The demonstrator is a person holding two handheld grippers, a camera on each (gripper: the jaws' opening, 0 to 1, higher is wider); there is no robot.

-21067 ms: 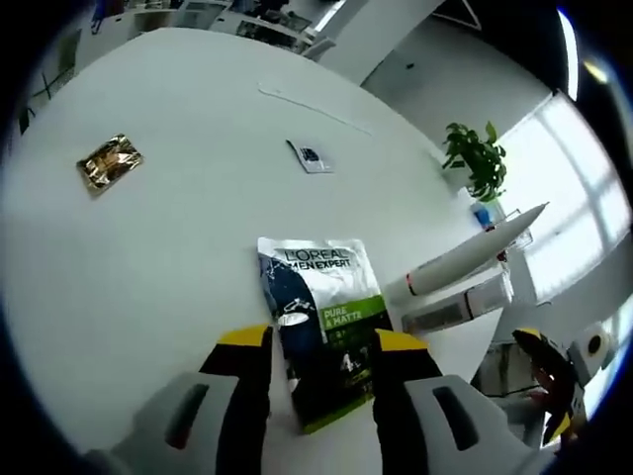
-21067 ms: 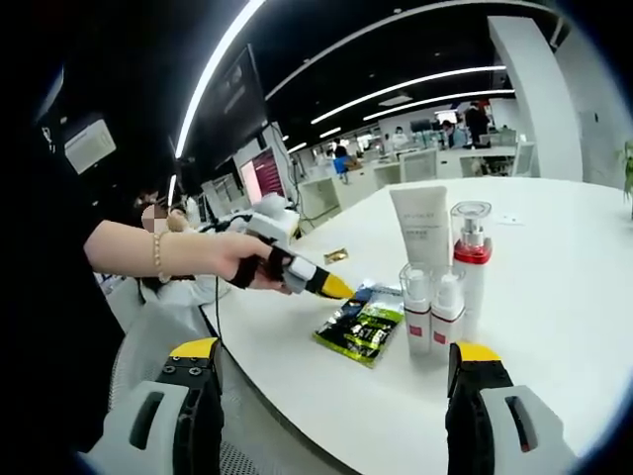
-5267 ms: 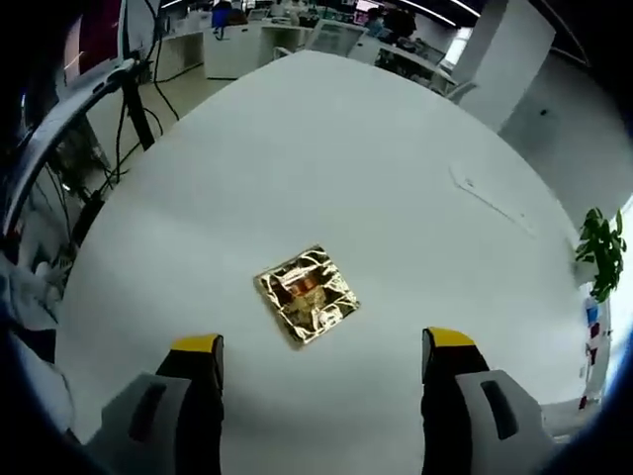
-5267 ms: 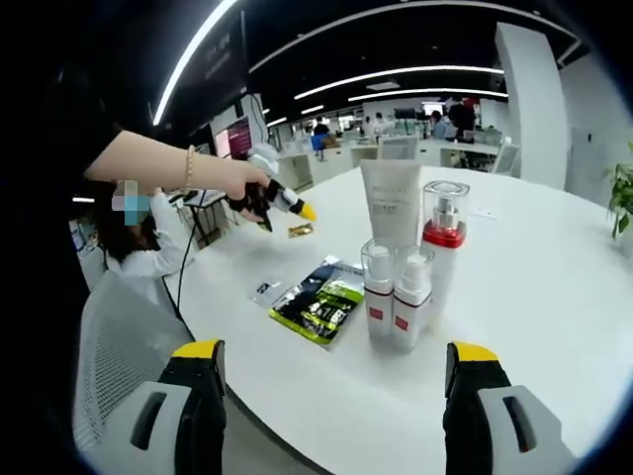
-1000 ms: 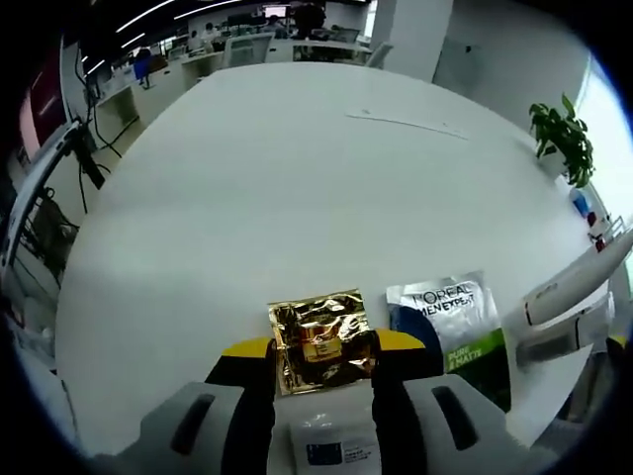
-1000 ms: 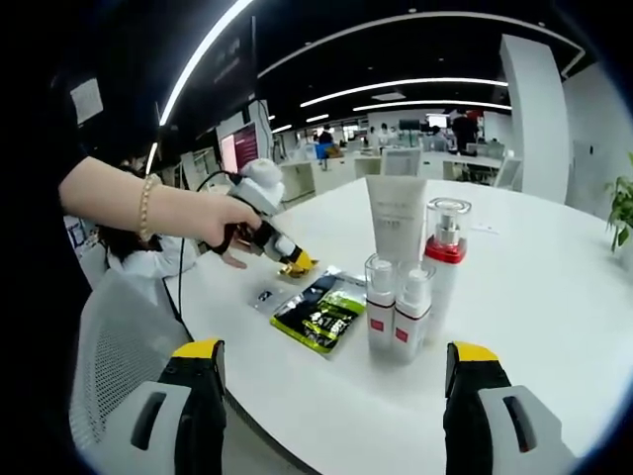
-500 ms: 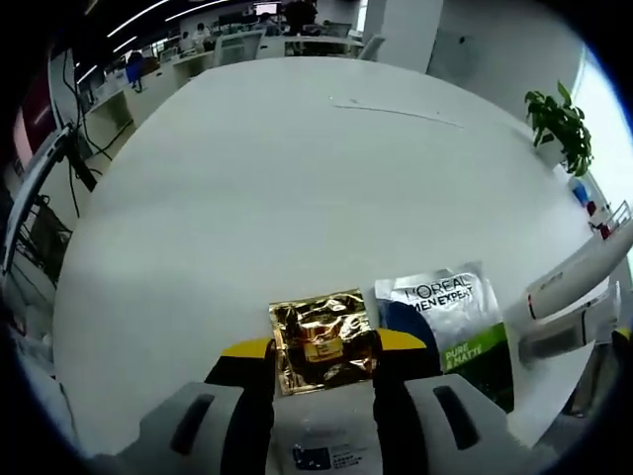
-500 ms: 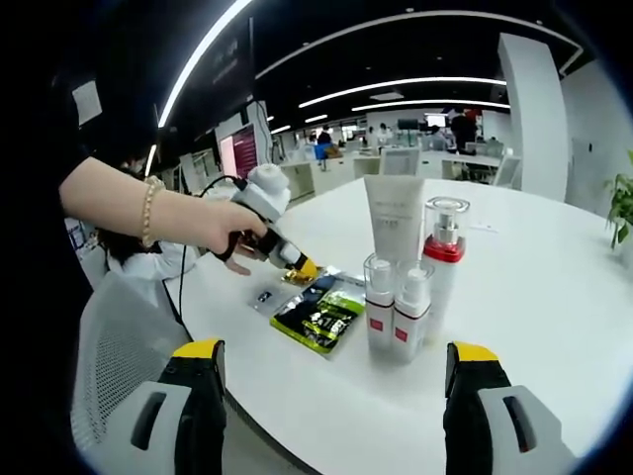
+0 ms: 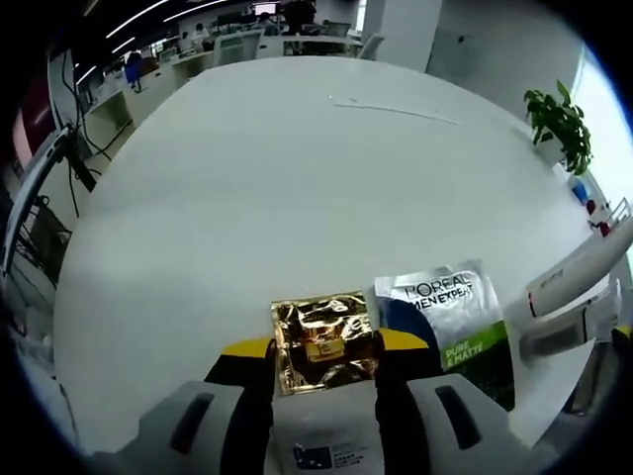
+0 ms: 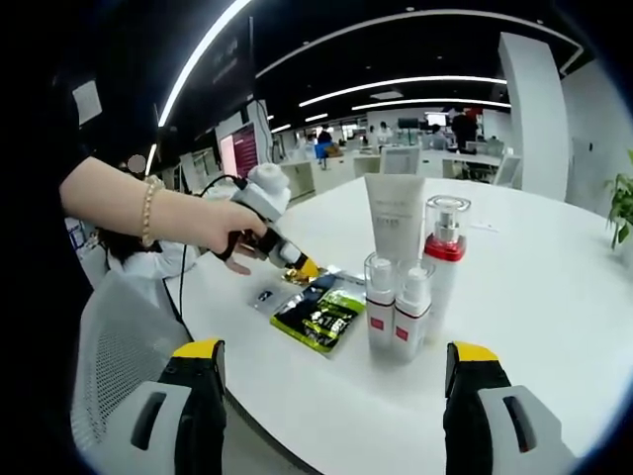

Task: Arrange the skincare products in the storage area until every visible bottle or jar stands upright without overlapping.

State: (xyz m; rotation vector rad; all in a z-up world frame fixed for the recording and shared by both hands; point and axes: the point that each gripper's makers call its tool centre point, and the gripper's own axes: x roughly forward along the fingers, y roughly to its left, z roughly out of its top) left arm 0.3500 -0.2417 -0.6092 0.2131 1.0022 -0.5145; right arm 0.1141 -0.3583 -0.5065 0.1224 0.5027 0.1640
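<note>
left gripper (image 9: 324, 346) gripping gold sachet (image 9: 323, 336) between closed jaws, low over white table (image 9: 247, 178). green sachet (image 9: 457, 317) lying just beside, reading "l'oreal men expert pure & matte". small white sachet (image 9: 321, 450) partly hidden under jaws. right gripper (image 10: 331, 371) hanging open. tube (image 10: 394, 223) and bottles (image 10: 396, 302) standing upright, labels unreadable. barely changing from half second ago.

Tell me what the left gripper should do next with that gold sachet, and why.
Probably lower it and let go. The left gripper is shut on the gold sachet, held between the white sachet and the green L'Oreal sachet, near the table edge. Set it on bare surface so it overlaps neither. The bottles already stand upright.
</note>
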